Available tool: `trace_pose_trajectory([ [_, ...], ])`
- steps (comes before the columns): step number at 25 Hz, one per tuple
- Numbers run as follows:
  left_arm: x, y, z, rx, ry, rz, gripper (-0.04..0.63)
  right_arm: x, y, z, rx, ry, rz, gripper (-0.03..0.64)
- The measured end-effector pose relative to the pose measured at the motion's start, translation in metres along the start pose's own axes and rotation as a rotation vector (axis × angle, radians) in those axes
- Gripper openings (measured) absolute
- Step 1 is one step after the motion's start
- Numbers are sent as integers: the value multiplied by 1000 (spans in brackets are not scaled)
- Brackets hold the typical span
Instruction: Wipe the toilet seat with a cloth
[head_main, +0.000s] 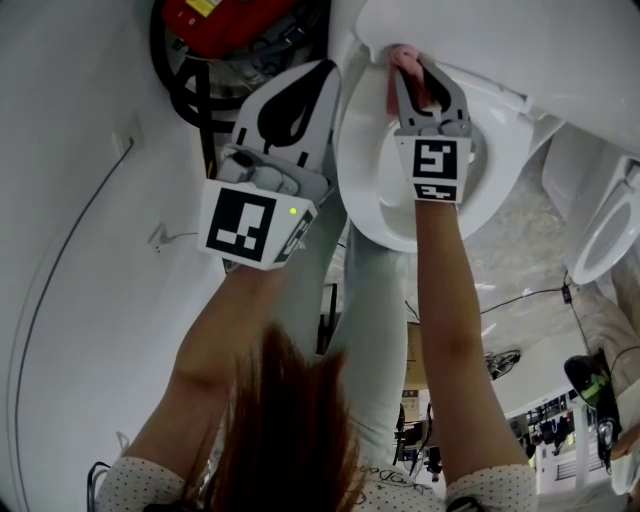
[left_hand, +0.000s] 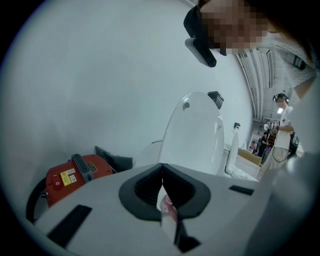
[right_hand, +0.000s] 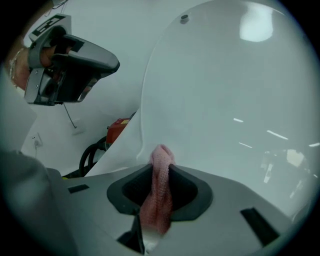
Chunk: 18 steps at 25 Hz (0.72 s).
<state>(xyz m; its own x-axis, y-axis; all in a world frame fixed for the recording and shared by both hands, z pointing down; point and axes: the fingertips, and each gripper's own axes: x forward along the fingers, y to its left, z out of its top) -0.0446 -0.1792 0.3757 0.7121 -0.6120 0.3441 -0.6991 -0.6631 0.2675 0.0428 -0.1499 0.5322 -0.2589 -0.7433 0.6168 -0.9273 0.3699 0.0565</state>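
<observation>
Head view showed the person's two forearms reaching down toward a white toilet; the right gripper (head_main: 412, 68) was over the rear of the toilet seat (head_main: 362, 160), close under the base of the raised lid (head_main: 470, 30); its jaws were clamped on a pink cloth (head_main: 404, 58), whose bunched end stuck out past the fingertips against the back of the seat ring, though firm contact could not be confirmed. Right gripper view gave the same grip; the right gripper (right_hand: 161, 169) pinched the cloth (right_hand: 158, 200) as a narrow upright fold, its tip just before the white lid (right_hand: 225, 100).

The left gripper (head_main: 318, 82) hung beside the bowl's left edge, apart from the seat; in the left gripper view the left gripper (left_hand: 161, 169) had its jaws together with nothing clearly held between them; a pale pinkish patch showed low in the gap, too unclear to name.

A red machine (head_main: 225, 18) with a black hose (head_main: 185, 90) sat against the wall (head_main: 70, 250) beyond the left gripper; a second toilet (head_main: 605, 230) stood off to the right.
</observation>
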Motion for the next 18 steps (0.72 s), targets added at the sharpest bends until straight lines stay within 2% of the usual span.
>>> trace_pose_trajectory([
  [4,-3,1,-3,6,11,-1,5,1,1,1,-27,-19,-19,106],
  [18,-1,-9,0,17,12,-7,5,-3,-3,-1,-68,-11,32,74],
])
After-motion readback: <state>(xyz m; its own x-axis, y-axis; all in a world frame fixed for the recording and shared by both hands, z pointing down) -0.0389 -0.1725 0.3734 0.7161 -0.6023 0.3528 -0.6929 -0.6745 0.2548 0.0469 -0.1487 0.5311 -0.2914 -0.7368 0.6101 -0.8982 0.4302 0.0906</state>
